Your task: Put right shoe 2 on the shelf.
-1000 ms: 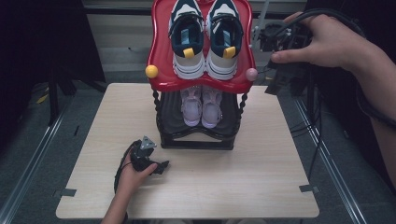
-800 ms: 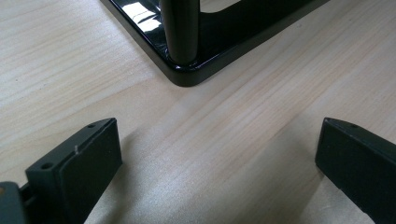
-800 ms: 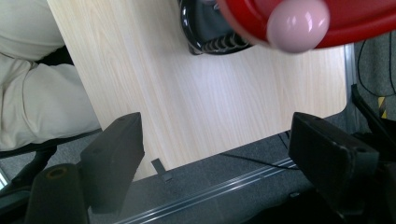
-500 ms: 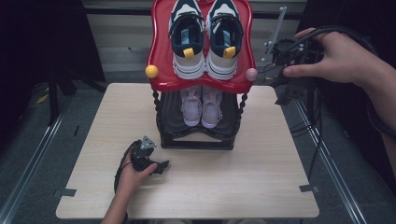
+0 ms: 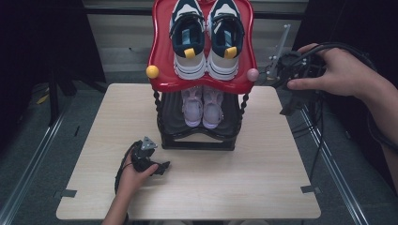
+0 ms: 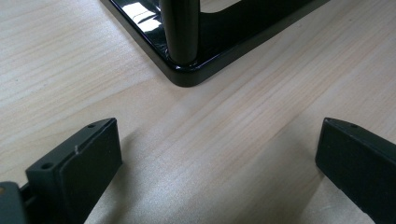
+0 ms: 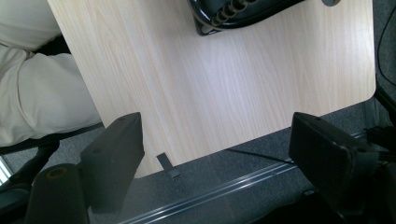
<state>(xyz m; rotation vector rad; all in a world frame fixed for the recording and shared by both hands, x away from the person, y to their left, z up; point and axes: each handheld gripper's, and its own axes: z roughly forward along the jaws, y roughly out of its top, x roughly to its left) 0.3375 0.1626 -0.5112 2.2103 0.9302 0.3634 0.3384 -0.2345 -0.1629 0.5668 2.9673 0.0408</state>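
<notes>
A two-tier shoe rack stands at the back middle of the table. Its red top shelf (image 5: 162, 70) carries a pair of navy and white sneakers (image 5: 206, 35). Its black lower shelf (image 5: 232, 117) holds a pair of pale pink shoes (image 5: 202, 105). My left gripper (image 5: 162, 166) rests on the table in front of the rack's left corner. In the left gripper view its jaws (image 6: 215, 140) stand open over bare wood, facing the rack's black base (image 6: 187, 74). My right gripper (image 5: 292, 103) hangs in the air by the table's right edge. In the right gripper view it (image 7: 215, 135) is open and empty, looking down.
The wooden table (image 5: 234, 178) has bare room in front of the rack and to both sides. The right gripper view takes in the table's edge (image 7: 261, 135), a metal floor rail (image 7: 224, 191) and the person's light trousers (image 7: 28, 84). Cables trail from the right gripper.
The right hand and its gripper have come down from beside the top shelf toward the table's right edge. The left gripper has stayed put.
</notes>
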